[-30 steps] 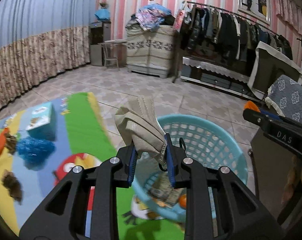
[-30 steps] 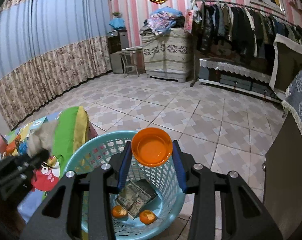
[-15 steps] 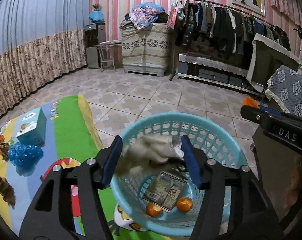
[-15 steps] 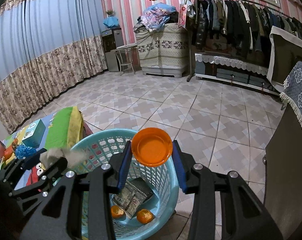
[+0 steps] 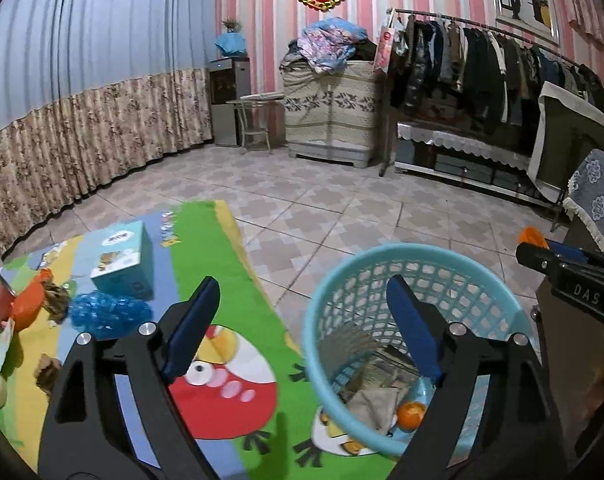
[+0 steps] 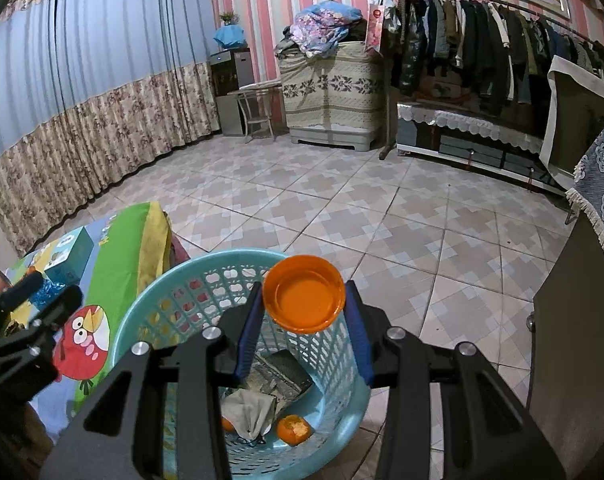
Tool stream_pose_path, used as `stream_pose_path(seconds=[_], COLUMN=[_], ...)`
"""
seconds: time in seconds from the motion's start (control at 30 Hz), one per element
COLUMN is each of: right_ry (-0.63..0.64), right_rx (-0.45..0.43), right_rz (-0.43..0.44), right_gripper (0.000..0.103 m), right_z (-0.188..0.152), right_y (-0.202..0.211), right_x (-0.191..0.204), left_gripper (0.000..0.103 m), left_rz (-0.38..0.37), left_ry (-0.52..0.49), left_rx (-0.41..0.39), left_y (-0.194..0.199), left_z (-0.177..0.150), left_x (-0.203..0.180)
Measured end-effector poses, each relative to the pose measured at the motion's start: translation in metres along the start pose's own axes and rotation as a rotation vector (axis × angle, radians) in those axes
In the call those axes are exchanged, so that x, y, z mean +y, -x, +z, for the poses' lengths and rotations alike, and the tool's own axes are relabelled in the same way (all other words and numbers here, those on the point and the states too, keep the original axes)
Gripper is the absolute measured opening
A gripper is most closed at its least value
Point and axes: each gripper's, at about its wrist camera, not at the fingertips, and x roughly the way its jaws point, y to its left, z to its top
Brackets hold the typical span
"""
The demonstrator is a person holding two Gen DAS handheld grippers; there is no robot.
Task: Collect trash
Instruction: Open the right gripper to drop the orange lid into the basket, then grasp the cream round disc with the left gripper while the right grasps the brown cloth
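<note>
A light blue plastic basket [image 5: 381,264] [image 6: 170,300] stands on the floor beside a colourful mat [image 5: 206,256]. Inside it lie a beige crumpled mask [image 5: 369,404] [image 6: 248,406], a flat wrapper [image 6: 280,374] and oranges [image 6: 294,428] [image 5: 410,414]. My left gripper [image 5: 298,304] is open and empty, above the basket's left rim. My right gripper [image 6: 303,300] is shut on an orange lid [image 6: 303,298] and holds it over the basket's far rim. It also shows at the right edge of the left wrist view [image 5: 541,254].
On the mat lie a teal box [image 5: 122,256], a blue crumpled bag [image 5: 106,314], an orange item [image 5: 28,302] and brown scraps [image 5: 46,368]. A dark cabinet [image 6: 573,340] stands right of the basket. Tiled floor, a clothes rack [image 5: 481,64] and curtains lie beyond.
My left gripper opened and let go of the beige mask, which fell into the basket. My right gripper stays shut on the orange lid, hardly moved.
</note>
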Motion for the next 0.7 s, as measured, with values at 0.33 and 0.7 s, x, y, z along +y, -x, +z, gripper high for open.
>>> stream_pose_path(seconds=[0.33, 0.7], right_ry=[0.036, 0.032], right_rx=[0.029, 0.015], right_rz=[0.018, -0.002], right_gripper=[0.04, 0.084], right_z=[-0.002, 0.0], right_y=[-0.016, -0.019], right_x=[0.023, 0.043], left_gripper=[0.096, 0.097], left_rz=[0.063, 0.127], left_ry=[0.048, 0.131], left_rx=[-0.012, 0.002], left_y=[0.02, 0.04], left_z=[-0.004, -0.023], left_x=[0.046, 0.102])
